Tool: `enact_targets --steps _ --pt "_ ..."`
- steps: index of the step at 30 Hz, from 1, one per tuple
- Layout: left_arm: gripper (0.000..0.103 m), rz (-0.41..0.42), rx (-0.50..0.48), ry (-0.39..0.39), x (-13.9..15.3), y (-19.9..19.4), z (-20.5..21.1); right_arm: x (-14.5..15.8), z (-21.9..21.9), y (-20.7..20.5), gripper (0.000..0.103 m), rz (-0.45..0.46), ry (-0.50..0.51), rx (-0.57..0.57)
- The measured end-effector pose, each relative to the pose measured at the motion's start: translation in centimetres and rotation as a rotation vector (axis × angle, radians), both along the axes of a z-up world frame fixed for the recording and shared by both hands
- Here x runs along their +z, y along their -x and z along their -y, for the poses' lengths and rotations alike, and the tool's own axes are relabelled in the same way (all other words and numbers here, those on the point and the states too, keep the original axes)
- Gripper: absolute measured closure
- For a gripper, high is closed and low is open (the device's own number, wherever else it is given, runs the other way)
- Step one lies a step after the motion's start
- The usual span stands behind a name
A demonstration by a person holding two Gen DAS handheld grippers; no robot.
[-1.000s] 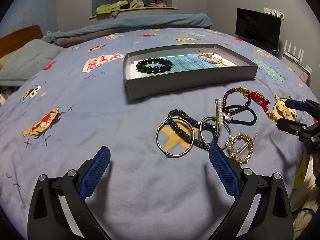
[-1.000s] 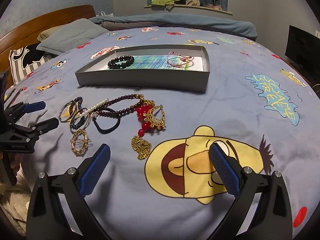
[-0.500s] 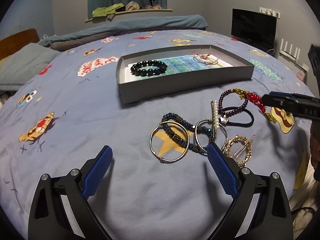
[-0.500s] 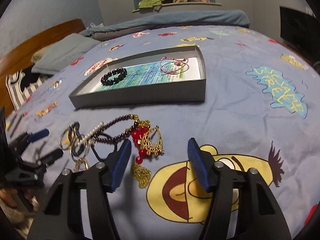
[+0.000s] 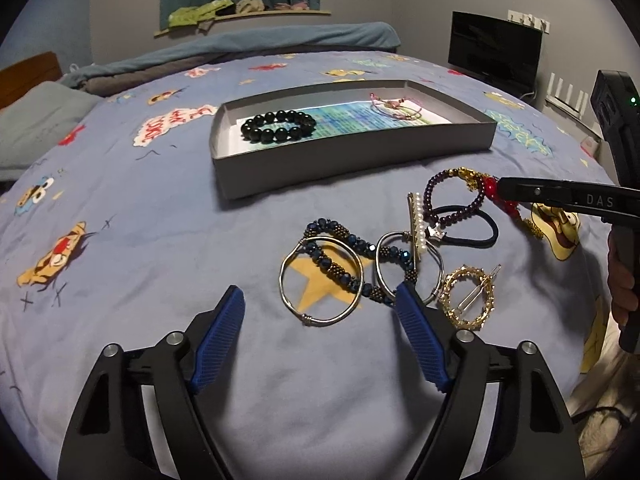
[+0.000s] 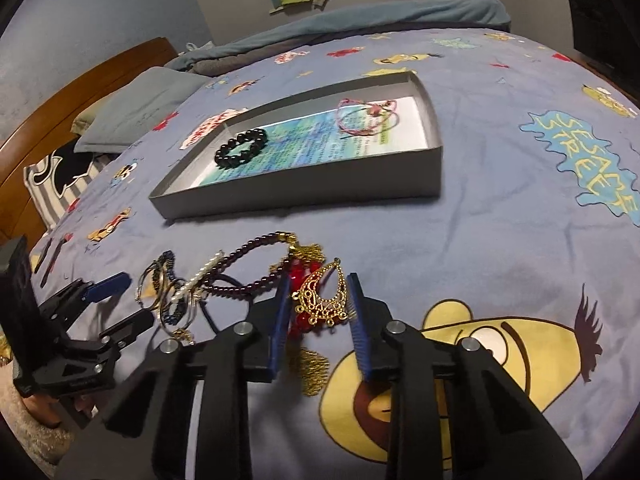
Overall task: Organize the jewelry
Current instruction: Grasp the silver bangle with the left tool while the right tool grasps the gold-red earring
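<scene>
A grey tray (image 5: 352, 168) on the bed holds a black bead bracelet (image 5: 278, 125) and a pink cord bracelet (image 5: 394, 106). In front of it lies a jewelry pile: silver bangle (image 5: 281, 280), blue bead bracelet (image 5: 340, 272), pearl clip (image 5: 418, 224), purple bead necklace (image 5: 430, 192), black hair tie (image 5: 480, 242), gold round hair clip (image 5: 476, 295). My left gripper (image 5: 320, 312) hovers before the bangle; its jaws are closing, pressing nothing. My right gripper (image 6: 318, 300) has its jaws closing around the gold filigree pendant (image 6: 320, 296) with red beads (image 6: 298, 276); the pads stand just off it.
The bed is covered by a blue cartoon-print sheet (image 5: 140, 240). A pillow (image 6: 140, 112) and wooden headboard (image 6: 80, 96) lie to the far left, a rolled blanket (image 5: 240, 44) at the back. A black monitor (image 5: 494, 52) stands beyond the right edge. A hand (image 5: 622, 280) holds the right gripper.
The right gripper moved forward over the red and gold pendant, rolled, and its jaws narrowed a lot. The left gripper's jaws narrowed a little; it stayed in place.
</scene>
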State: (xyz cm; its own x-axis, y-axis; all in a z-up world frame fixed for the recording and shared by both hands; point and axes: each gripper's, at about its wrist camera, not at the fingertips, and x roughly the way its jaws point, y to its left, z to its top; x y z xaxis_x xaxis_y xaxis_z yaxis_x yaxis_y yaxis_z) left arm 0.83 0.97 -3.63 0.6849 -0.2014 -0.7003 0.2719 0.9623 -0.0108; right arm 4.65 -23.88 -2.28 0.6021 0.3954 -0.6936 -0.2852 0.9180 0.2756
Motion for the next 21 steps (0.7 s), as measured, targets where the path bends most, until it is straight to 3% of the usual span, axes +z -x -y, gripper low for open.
enact_targets --steps 10,15,21 --pt "0.036 0.016 -0.038 0.003 -0.2 -0.6 -0.2 0.6 0.4 0.4 0.076 0.025 0.006 -0.008" --pt "0.056 0.016 -0.061 -0.033 -0.5 -0.9 0.3 0.8 0.3 0.5 0.076 0.035 0.018 -0.004" --pt "0.056 0.017 -0.070 -0.019 0.1 -0.6 -0.1 1.5 0.4 0.8 0.076 0.062 0.030 -0.008"
